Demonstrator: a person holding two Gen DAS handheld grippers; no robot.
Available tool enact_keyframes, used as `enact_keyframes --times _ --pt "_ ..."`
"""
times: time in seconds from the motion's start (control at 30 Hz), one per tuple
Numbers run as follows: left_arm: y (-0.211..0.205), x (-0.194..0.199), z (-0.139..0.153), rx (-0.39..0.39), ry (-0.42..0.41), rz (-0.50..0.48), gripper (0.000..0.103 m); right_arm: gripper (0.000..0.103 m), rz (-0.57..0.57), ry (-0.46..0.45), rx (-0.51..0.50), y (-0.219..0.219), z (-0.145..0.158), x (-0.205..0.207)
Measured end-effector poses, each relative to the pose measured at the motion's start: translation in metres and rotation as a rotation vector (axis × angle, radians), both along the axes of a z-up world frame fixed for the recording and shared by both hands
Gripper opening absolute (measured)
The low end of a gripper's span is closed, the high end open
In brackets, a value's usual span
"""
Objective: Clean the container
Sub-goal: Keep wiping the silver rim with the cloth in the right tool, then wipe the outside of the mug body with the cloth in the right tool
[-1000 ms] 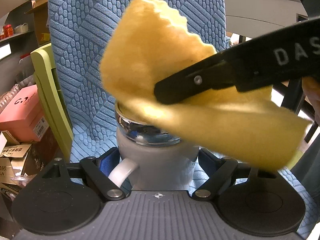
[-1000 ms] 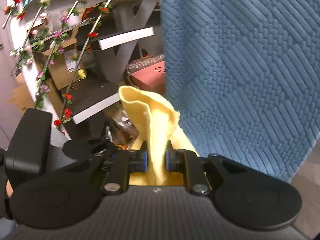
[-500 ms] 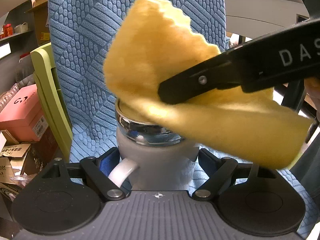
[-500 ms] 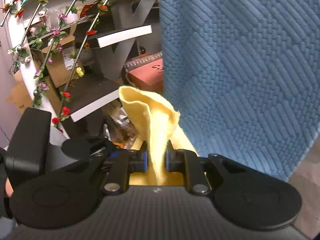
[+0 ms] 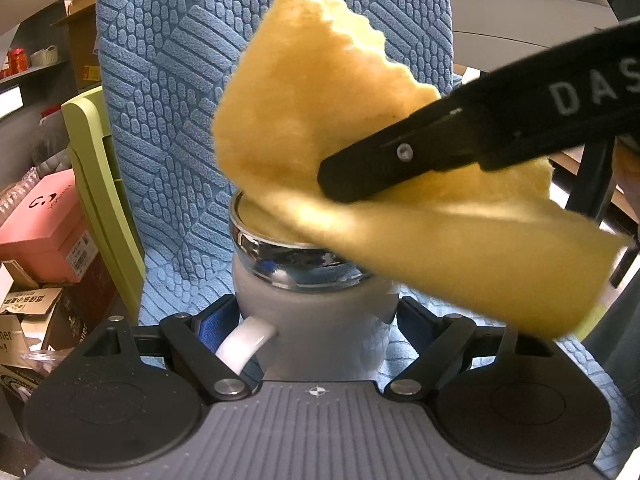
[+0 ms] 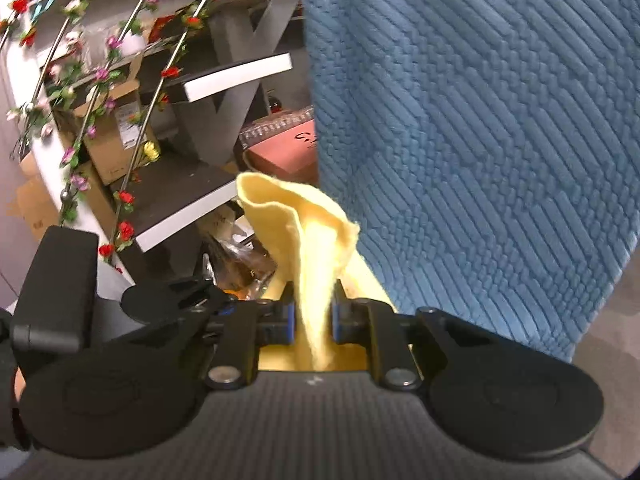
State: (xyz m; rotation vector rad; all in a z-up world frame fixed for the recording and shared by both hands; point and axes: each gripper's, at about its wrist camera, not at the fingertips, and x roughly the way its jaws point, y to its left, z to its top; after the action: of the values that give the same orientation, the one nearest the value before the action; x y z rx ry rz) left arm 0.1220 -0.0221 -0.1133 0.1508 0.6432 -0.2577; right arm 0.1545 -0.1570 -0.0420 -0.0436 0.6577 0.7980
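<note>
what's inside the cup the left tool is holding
The yellow cloth held by the right tool covers most of the cup mouth. Only a sliver of interior wall behind the shiny rim shows at left; the bottom and any contents are hidden.

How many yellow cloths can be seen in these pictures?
1. The same yellow cloth appears in both views: pinched in the right gripper, draped over the cup that the left gripper holds.

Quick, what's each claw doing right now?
Left gripper: closed on the cup.
Right gripper: closed on the yellow cloth.
</note>
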Motion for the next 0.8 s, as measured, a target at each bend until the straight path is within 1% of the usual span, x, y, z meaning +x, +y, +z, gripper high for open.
enact_keyframes --times 0.17,0.37,0.4,0.47,0.57,0.67,0.8 --pt "0.001 0.003 0.0 0.001 0.0 0.004 0.088 0.017 -0.003 -0.046 -0.021 0.009 -0.003 0.004" --pt "0.003 0.008 -0.001 0.0 0.001 0.003 0.088 0.017 0.033 0.0 0.04 0.005 -0.004 -0.001" --pt "0.004 0.009 -0.001 -0.001 0.002 0.002 0.088 0.016 0.018 0.006 0.07 -0.001 -0.005 -0.001" --pt "0.005 0.008 -0.002 -0.004 0.007 0.0 0.088 0.016 -0.057 0.026 0.209 -0.02 -0.004 0.003" --pt "0.005 0.006 -0.002 -0.005 0.007 -0.005 0.088 0.016 -0.2 0.109 0.385 -0.05 -0.014 0.018" --pt "0.007 0.008 -0.002 -0.007 0.007 -0.013 0.088 0.016 -0.33 0.24 0.451 -0.069 -0.041 0.03" --pt "0.009 0.011 -0.003 -0.012 0.011 -0.016 0.088 0.016 -0.365 0.373 0.582 -0.079 -0.073 0.035"
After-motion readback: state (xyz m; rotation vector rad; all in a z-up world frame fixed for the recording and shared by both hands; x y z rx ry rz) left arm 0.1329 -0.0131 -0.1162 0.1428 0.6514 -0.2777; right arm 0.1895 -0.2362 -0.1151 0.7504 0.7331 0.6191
